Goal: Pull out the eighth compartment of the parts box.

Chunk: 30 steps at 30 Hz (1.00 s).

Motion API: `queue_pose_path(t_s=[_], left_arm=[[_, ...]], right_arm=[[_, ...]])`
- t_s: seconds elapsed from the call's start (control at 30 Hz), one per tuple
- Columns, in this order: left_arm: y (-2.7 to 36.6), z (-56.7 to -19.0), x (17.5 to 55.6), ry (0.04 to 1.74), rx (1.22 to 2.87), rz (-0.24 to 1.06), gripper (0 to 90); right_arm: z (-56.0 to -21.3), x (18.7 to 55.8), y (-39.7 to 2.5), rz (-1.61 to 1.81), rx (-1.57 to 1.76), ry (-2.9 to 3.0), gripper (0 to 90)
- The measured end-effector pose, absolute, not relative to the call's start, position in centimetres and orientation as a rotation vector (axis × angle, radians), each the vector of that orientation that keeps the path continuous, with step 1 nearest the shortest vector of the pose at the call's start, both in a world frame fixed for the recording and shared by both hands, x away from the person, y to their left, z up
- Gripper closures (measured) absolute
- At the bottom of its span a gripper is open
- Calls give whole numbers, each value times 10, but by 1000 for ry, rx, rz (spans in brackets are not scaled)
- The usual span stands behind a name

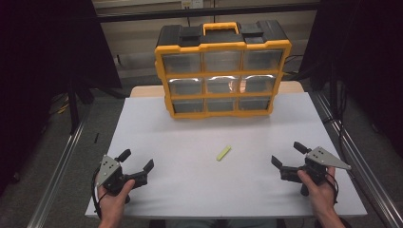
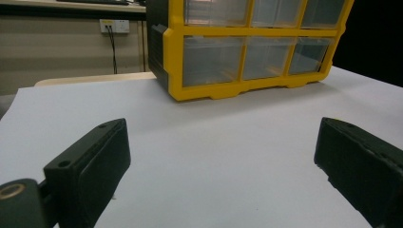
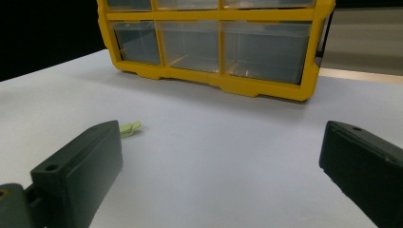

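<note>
1. A yellow-and-black drawer organizer stands upright at the far middle of the white table, its three rows of three clear drawers facing the person. All nine drawers sit flush in the frame.
2. A small yellow-green piece lies flat on the table in front of the organizer, well apart from it and below its middle column of drawers. It is slim and short, set at a slant. What it is cannot be told.
3. The left gripper is held in the person's left hand, in front of the organizer and off past its left edge, near the table's front edge. Its jaws stand wide apart with nothing between them.
4. In the left gripper view, the left gripper looks over bare table toward the organizer's bottom and middle rows of drawers.
5. The right gripper is held in the person's right hand, in front of the organizer and off past its right edge. Its jaws are also spread wide and hold nothing.
6. In the right gripper view, the yellow-green piece lies just beyond the tip of the jaw at the picture's left, between that gripper and the organizer, touching neither.
7. The piece lies between the two grippers, nearer the right one.
</note>
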State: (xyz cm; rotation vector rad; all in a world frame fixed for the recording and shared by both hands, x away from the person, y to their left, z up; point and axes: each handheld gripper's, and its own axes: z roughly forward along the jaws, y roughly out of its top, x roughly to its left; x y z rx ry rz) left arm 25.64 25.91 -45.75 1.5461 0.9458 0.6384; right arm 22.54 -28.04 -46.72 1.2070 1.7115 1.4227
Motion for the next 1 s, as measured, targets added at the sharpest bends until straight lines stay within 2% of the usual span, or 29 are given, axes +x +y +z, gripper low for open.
queue_pose_path(t_s=[1.0], left_arm=[[257, -456, 254, 941, 1578, 621, 50]], right_arm=[[-467, 234, -254, 1419, 1116, 1776, 0]])
